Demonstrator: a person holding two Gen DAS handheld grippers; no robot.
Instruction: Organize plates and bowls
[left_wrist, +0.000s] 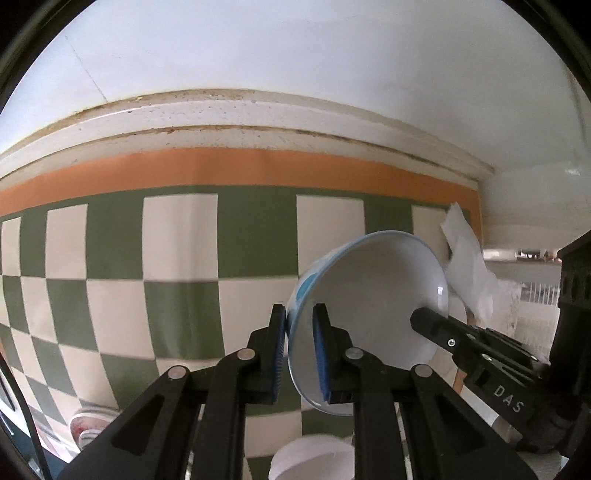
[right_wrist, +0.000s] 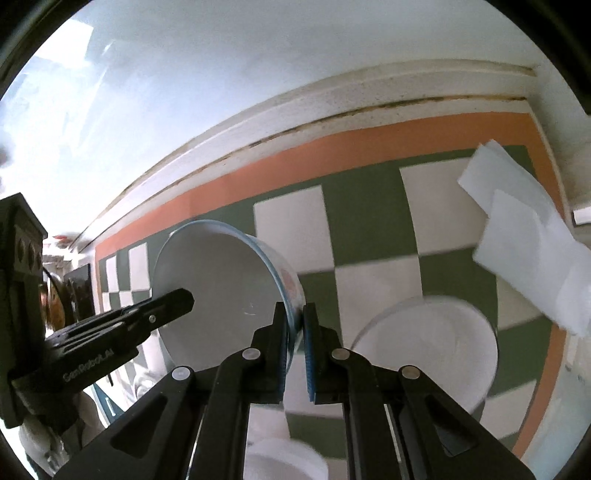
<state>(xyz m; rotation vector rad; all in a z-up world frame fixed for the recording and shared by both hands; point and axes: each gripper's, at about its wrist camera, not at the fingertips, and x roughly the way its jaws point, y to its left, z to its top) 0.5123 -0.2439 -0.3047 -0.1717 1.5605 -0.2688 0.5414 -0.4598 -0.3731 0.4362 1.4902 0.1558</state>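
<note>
A white bowl (left_wrist: 369, 295) with a blue rim and blue marks outside hangs tilted above the checkered mat, held from both sides. My left gripper (left_wrist: 299, 314) is shut on its left rim, one pad inside and one outside. A black finger of my right gripper (left_wrist: 439, 330) reaches onto the opposite rim. In the right wrist view the same bowl (right_wrist: 221, 280) faces left, and my right gripper (right_wrist: 294, 312) is shut on its right rim. The left gripper's finger (right_wrist: 166, 306) lies over the far edge.
A green-and-white checkered mat (left_wrist: 184, 258) with an orange border covers the surface below a white wall. A larger white bowl (right_wrist: 424, 350) and a small white bowl (right_wrist: 284, 458) stand on it. Folded white paper (right_wrist: 517, 229) lies at the right. A patterned plate (left_wrist: 88, 424) sits at the lower left.
</note>
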